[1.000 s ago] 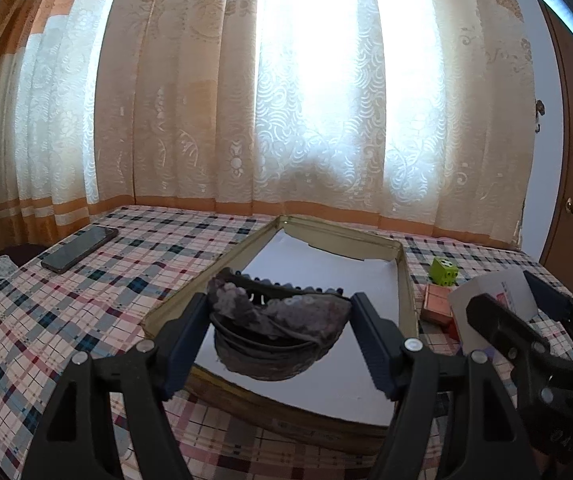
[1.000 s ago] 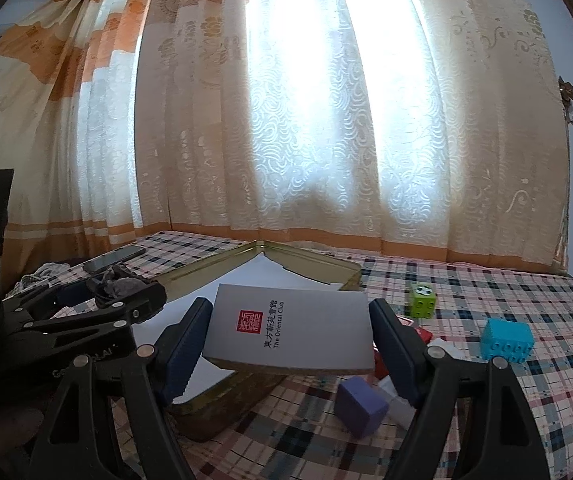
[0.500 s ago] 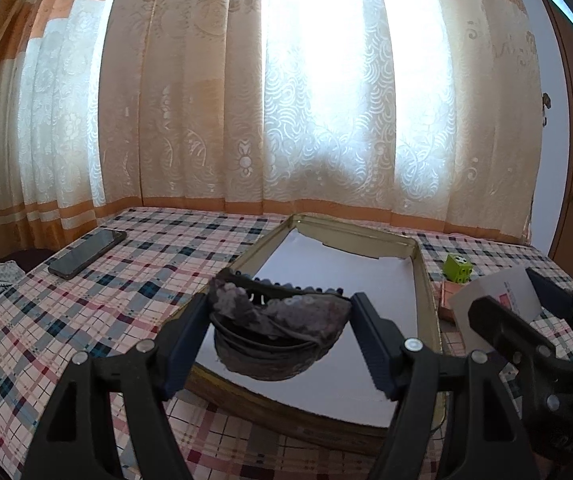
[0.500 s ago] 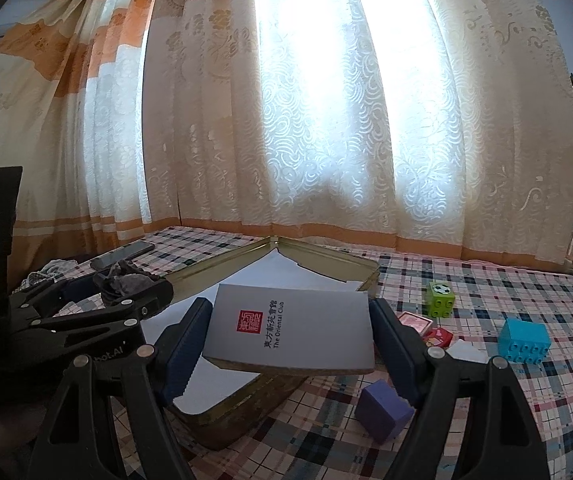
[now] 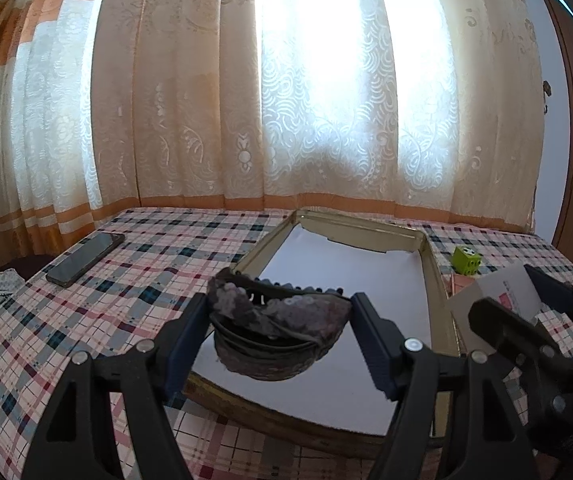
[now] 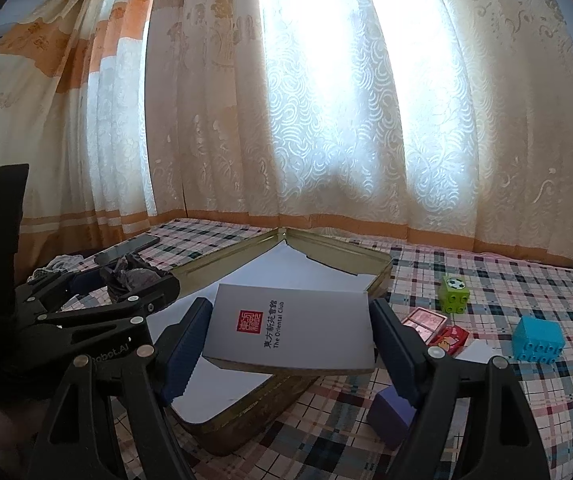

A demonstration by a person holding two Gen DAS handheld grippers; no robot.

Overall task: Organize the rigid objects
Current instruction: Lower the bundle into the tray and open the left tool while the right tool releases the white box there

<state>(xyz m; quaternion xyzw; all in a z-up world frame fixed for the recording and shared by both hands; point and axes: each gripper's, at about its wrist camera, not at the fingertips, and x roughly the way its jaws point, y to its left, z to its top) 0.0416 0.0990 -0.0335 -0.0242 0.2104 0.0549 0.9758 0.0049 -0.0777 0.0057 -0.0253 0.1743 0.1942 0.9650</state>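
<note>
1. The checked table (image 6: 526, 400) carries everything; its right half is scattered with small blocks, its left edge holds a phone (image 5: 84, 258).
2. The shallow gold tin tray (image 5: 432, 280), lined white and bare inside, sits mid-table with low walls all round.
3. The right gripper (image 6: 290, 336) is clamped on a grey card box (image 6: 290, 328), held above the tray's near right corner.
4. The left gripper (image 5: 280, 328) is clamped on a dark sequined hair clip (image 5: 274, 320), held over the tray's near edge.
5. Step in hand, I judge: carrying both items to the tray. Next calls for lowering past the walls, keeping the 2 grippers apart, then releasing.
</note>
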